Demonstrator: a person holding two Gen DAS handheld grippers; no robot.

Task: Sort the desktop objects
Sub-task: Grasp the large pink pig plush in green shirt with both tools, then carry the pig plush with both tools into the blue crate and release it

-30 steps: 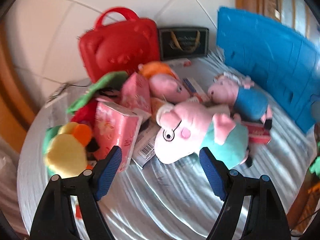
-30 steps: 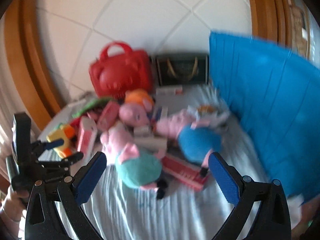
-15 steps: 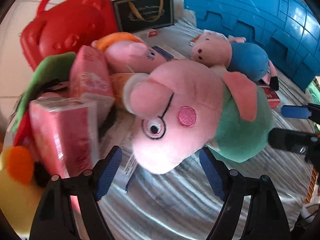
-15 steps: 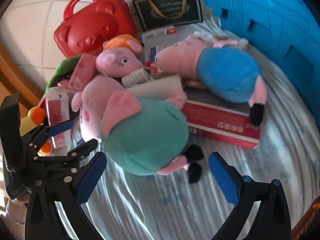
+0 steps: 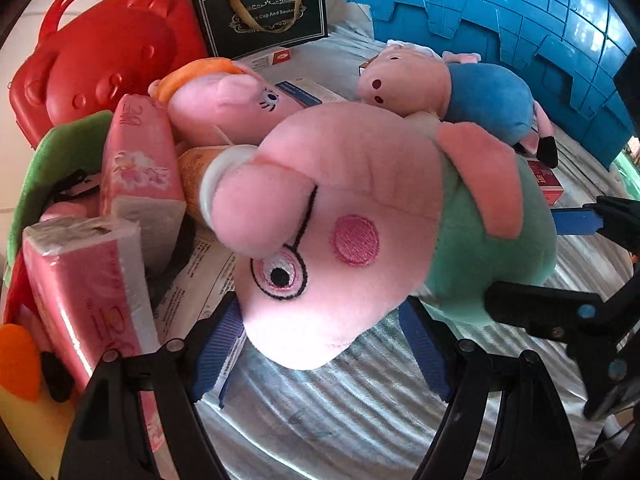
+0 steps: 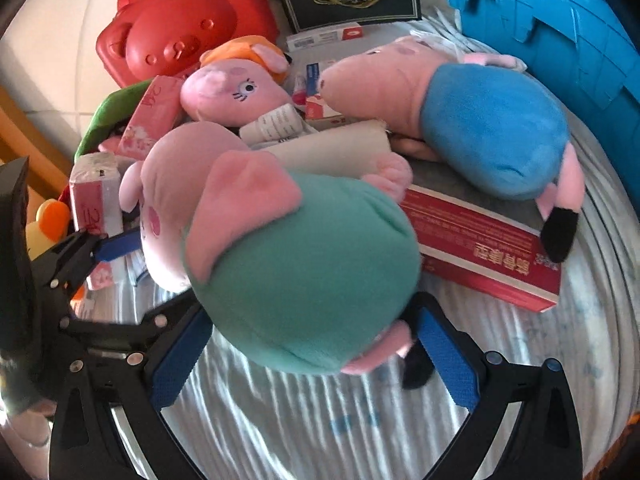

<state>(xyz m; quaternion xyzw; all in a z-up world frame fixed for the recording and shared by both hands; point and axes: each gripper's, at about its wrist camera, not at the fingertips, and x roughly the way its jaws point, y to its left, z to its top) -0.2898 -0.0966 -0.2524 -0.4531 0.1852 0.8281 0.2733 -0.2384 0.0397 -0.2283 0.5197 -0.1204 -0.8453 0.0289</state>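
My left gripper (image 5: 320, 344) and right gripper (image 6: 316, 344), both wide, straddle the soft, light green-bodied pig plush (image 6: 304, 272); I'd pinch its squashy belly.

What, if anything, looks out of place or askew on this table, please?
The toys and boxes lie in a jumbled heap: the green-bodied pink pig plush is on its side, and the blue-bodied pig plush sprawls across the long red box.

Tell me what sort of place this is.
Probably a home, perhaps a child's room. A round table with a striped grey cloth stands against a white tiled wall, piled with pink plush pigs like the green-bodied one, a red bear-faced plastic case and pink tissue packs.
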